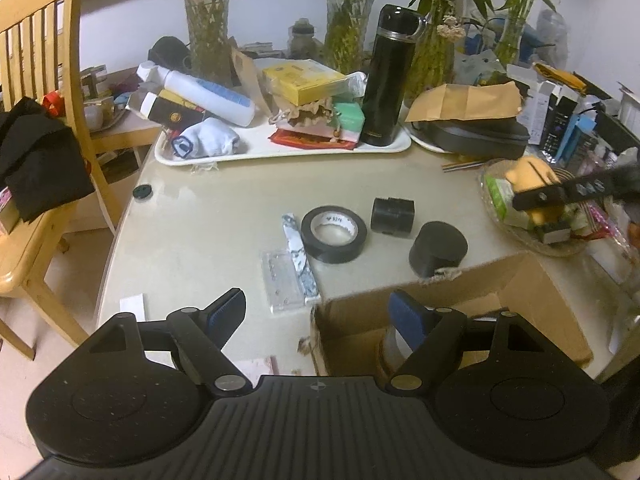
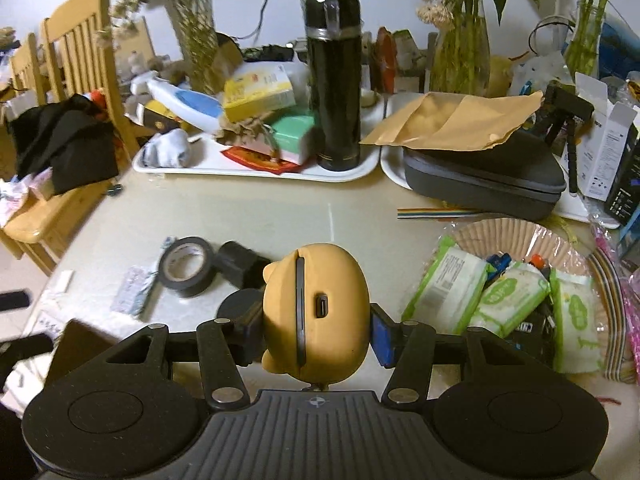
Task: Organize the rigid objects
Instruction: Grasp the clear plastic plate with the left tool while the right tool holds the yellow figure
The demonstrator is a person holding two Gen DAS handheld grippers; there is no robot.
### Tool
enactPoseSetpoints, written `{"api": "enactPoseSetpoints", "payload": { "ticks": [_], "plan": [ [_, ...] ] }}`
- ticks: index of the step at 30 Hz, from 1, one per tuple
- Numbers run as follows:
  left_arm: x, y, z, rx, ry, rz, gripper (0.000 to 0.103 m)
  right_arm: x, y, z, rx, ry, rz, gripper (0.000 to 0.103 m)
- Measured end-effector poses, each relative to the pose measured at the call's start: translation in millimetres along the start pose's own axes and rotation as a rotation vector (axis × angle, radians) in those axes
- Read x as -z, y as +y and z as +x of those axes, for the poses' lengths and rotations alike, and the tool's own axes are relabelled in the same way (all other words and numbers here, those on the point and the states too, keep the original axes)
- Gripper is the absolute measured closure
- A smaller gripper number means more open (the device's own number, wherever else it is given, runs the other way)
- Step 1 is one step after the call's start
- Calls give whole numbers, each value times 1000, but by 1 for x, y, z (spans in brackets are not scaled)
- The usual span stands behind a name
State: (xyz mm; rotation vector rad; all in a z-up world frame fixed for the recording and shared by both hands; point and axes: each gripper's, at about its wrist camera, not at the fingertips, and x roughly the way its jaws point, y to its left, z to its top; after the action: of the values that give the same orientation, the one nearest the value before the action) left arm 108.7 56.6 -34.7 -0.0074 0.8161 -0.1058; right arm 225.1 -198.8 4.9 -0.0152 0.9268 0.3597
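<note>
The yellow bear-shaped case (image 2: 316,312) sat clamped between the blue pads (image 2: 382,336) of the right gripper (image 2: 316,332), held above the beige table (image 2: 280,216) with its dark seam and charging port facing the camera. Beside it to the right lay a basket (image 2: 600,264) of green wipe packets (image 2: 444,280). To its left on the table rested a roll of black tape (image 1: 334,234), a black box (image 1: 392,216) and a black cylinder (image 1: 438,248). The left gripper (image 1: 320,312) hung with jaws apart and empty, one finger over the open cardboard box (image 1: 536,292).
</note>
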Motion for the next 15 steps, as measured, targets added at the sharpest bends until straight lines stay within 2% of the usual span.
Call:
{"api": "enactPoseSetpoints", "payload": {
  "ticks": [8,15],
  "plan": [
    [-29,0,5,5,-29,6,24,20,9,-12,-14,11,-9,46],
    [-55,10,6,-26,-52,-63,24,26,23,-13,-39,11,-73,46]
  ]
}}
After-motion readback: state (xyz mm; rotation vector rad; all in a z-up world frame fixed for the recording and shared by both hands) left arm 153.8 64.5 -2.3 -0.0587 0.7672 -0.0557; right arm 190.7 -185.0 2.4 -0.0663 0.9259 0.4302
